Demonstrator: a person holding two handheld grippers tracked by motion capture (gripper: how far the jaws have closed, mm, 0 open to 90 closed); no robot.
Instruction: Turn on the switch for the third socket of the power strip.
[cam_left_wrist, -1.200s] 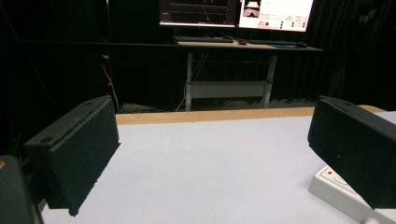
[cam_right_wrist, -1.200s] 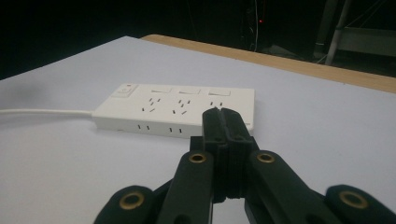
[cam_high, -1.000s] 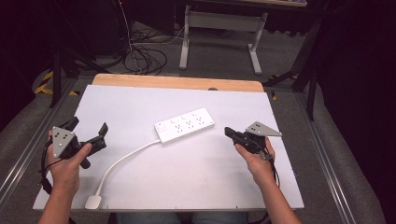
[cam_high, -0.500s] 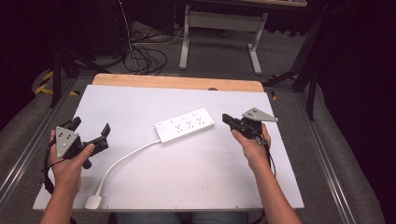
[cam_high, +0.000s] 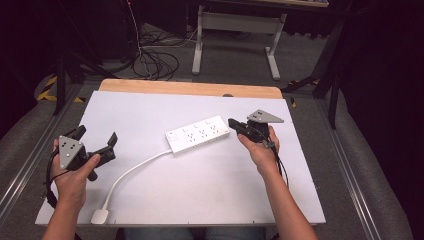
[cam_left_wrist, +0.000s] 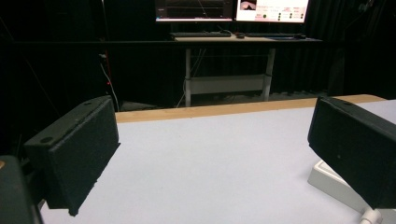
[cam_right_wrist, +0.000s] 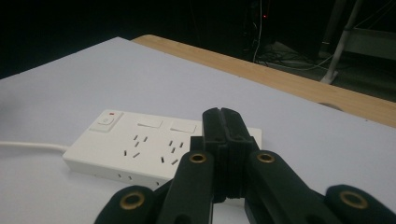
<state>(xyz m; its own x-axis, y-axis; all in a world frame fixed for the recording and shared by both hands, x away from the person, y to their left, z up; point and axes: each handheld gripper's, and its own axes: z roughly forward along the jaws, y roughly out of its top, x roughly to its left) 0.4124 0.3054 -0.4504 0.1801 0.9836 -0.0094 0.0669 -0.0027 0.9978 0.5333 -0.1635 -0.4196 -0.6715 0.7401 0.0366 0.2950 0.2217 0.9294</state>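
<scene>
Power strip (cam_high: 198, 136) lies on the counter (cam_high: 150, 107) just ahead of my right gripper (cam_high: 235, 123), whose jaws are pressed together, empty, aimed at its near end, I judge to nudge it. My left gripper (cam_high: 96, 142) waits well apart, jaws wide, nothing between them.

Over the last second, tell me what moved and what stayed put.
The right tool, jaws shut and empty, moved left up to the near end of the power strip. The left tool stayed open at the table's left edge; strip, cord and plug did not shift.
</scene>
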